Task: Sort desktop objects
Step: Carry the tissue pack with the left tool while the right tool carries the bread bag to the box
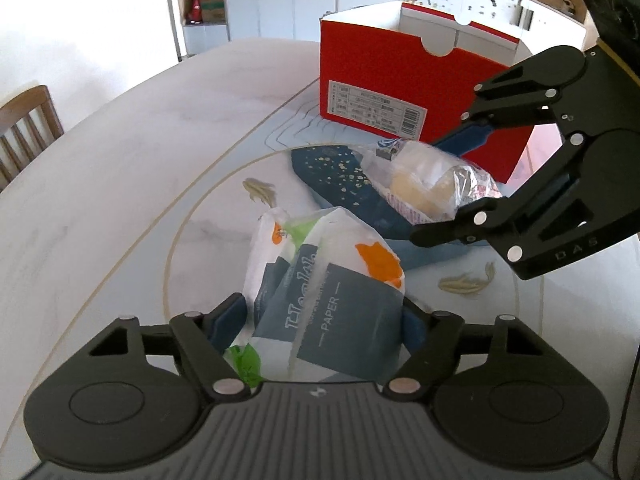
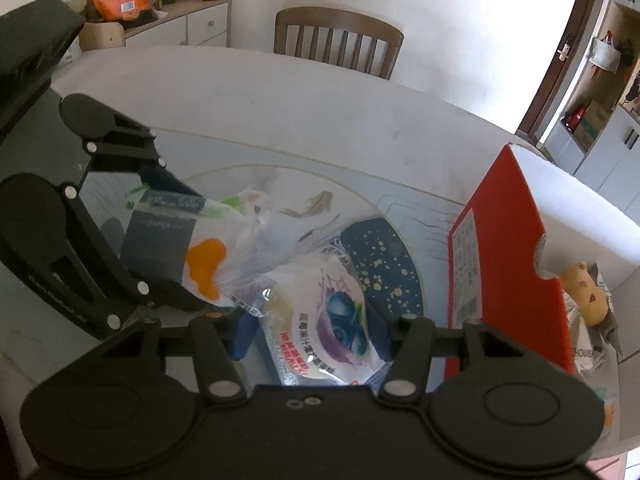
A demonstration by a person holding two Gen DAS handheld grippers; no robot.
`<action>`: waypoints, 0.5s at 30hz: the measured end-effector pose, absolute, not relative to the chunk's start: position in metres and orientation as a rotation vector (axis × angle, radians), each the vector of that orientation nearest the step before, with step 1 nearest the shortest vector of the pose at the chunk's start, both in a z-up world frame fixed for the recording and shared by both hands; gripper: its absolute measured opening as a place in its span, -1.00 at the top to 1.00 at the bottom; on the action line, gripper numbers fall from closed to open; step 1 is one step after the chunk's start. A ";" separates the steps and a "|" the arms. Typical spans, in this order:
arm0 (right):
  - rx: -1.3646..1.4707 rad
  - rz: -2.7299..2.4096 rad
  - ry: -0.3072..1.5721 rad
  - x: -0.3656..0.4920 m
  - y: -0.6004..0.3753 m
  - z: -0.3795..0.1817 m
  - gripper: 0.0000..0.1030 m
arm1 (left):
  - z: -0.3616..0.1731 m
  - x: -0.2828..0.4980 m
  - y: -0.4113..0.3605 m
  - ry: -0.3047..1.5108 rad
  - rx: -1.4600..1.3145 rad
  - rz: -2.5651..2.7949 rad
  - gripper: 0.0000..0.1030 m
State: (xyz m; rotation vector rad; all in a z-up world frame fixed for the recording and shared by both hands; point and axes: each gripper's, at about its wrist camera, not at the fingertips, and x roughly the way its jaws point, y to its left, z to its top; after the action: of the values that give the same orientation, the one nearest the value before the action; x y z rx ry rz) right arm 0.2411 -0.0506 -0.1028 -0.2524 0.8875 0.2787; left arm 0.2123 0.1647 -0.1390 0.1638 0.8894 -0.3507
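Observation:
My left gripper (image 1: 320,320) is shut on a white tissue pack (image 1: 328,292) with a dark "PAPER" label and orange patches; it also shows in the right wrist view (image 2: 176,236). My right gripper (image 2: 312,332) is shut on a clear-wrapped snack packet (image 2: 320,320) with a blueberry picture; in the left wrist view the packet (image 1: 428,180) sits between the right gripper's fingers (image 1: 460,184). Both are held above the table near a red shoebox (image 1: 400,92), open at the top, which stands to the right in the right wrist view (image 2: 508,264).
A dark blue speckled flat object (image 1: 340,176) lies on the table below the packets. The round pale table (image 1: 120,168) has fish drawings. The shoebox holds a yellow toy (image 2: 588,296) and a bag. Wooden chairs (image 2: 340,40) stand at the table's edge.

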 end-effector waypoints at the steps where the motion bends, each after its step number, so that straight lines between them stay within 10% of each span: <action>1: -0.244 0.283 0.886 0.239 -0.051 -0.100 -0.08 | -0.139 0.211 0.164 0.893 0.159 -0.339 -0.47; 15: -0.193 0.299 0.823 0.213 -0.062 -0.060 -0.07 | -0.099 0.188 0.151 0.868 0.077 -0.201 -0.46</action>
State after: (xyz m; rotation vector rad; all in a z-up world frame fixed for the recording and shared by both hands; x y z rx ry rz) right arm 0.2128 -0.0620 -0.0599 -0.1934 0.8232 0.2993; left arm 0.1875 0.1507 -0.0987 0.0768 0.8684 -0.2007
